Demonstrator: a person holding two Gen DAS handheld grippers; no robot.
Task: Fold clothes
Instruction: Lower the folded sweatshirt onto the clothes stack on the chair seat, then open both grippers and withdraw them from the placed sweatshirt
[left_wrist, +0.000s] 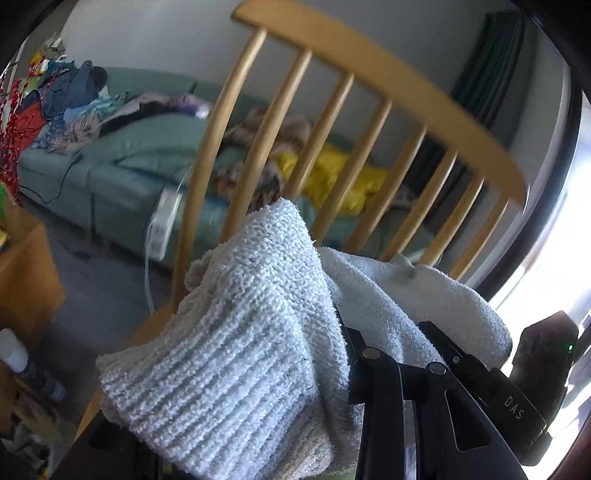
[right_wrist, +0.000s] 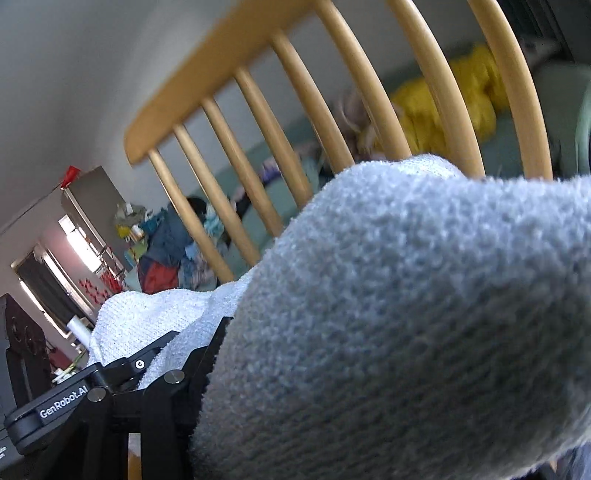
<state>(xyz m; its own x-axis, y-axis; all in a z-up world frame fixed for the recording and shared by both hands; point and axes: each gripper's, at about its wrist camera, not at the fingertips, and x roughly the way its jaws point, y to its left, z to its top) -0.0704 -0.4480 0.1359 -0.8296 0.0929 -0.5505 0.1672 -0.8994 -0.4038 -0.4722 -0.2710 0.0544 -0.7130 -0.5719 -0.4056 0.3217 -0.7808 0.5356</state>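
Pale blue knitted cloth (right_wrist: 388, 314) fills the close foreground of both wrist views, draped over the jaws: the right gripper (right_wrist: 192, 350) has a fold of it pinched between partly closed fingers, and the left gripper (left_wrist: 391, 347) likewise grips an edge, so each hand holds one end and neither is nearer. Its span seems to run from hand to hand, in front of the wooden chair (left_wrist: 369, 85), whose seat may be the laying surface. Beyond the spindles, a green sofa (left_wrist: 122, 177) carries heaped clothes (left_wrist: 74, 99); no basket or bin shows.
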